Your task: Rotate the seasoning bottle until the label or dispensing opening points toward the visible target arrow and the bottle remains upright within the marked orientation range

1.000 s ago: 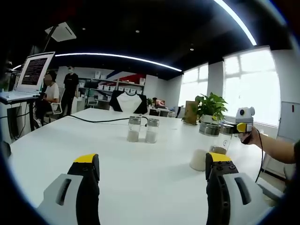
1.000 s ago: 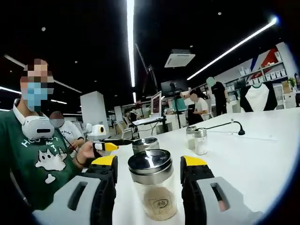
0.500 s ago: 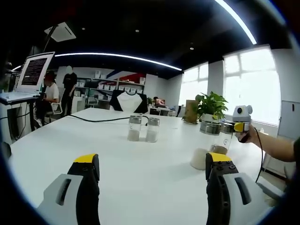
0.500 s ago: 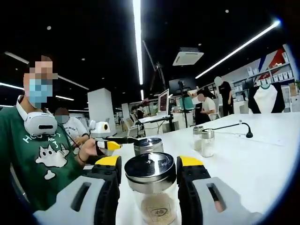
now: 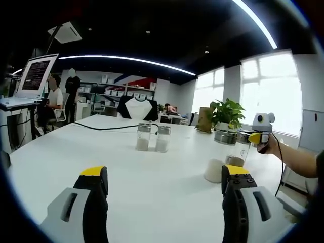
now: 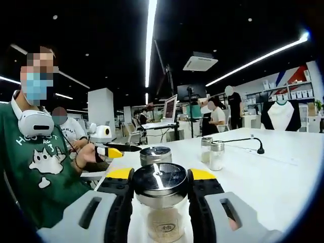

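The seasoning bottle [image 6: 161,223] is clear glass with brown powder and a round steel lid [image 6: 160,178]; it stands upright on the white table [image 6: 273,172]. My right gripper [image 6: 161,174] is shut on it, with the yellow-tipped jaws pressed against both sides of the lid. In the left gripper view the same bottle [image 5: 236,158] stands at the right with the right gripper [image 5: 257,136] on it, held by a hand [image 5: 276,148]. My left gripper [image 5: 162,174] hangs open above bare table, with nothing between its jaws. It also appears as the left gripper [image 6: 109,151] at the left of the right gripper view.
A second steel-lidded jar [image 5: 217,162] with white contents stands beside the held bottle. Two small shakers [image 5: 152,138] stand mid-table near a black cable [image 5: 101,128]. A potted plant [image 5: 228,114] is at the far edge. A person in a green sweater [image 6: 35,167] sits close.
The right gripper's jaws have narrowed from a small gap on each side to contact with the bottle's lid. The left gripper has stayed open and nearly still.
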Tool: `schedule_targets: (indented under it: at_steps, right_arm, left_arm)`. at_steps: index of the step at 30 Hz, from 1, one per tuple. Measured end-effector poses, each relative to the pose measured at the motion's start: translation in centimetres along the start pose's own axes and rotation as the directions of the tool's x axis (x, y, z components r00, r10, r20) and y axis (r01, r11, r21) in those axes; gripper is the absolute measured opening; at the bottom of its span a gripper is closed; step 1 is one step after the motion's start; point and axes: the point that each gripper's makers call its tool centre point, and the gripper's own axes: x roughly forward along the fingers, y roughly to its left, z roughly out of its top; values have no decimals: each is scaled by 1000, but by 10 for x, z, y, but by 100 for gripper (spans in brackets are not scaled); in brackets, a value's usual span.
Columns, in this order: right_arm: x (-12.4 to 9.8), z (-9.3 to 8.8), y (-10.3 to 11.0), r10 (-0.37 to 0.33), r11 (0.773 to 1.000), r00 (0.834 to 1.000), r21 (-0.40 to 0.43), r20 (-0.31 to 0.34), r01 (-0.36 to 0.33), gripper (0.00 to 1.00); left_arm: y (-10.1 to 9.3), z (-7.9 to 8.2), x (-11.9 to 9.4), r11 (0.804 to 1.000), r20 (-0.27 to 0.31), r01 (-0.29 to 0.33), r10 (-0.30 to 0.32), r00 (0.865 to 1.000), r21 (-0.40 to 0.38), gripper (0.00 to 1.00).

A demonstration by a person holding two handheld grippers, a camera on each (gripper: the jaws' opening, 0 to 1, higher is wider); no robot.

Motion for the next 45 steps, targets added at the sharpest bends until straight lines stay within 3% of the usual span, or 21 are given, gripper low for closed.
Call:
schedule_targets:
  at_steps: [15, 24, 33, 45]
  right_arm:
    - [-2, -1, -8, -104, 994, 994, -23, -28, 104, 40]
    - [-2, -2, -13, -207, 978, 978, -6, -34, 207, 40]
    - [-1, -3, -17, -302, 953, 952, 12, -52, 303, 40]
    - [-2, -6, -18, -442, 897, 894, -4, -77, 443, 40]
  left_arm:
    - [-2, 1, 1, 1000, 2, 2, -2, 1000, 16, 99]
    - [0, 0, 2, 1000, -1, -7, 7, 1000, 12, 99]
    - [1, 0, 2, 1000, -3, -8, 8, 1000, 10, 99]
    - [4, 0, 2, 1000, -3, -10, 10, 1000, 9, 99]
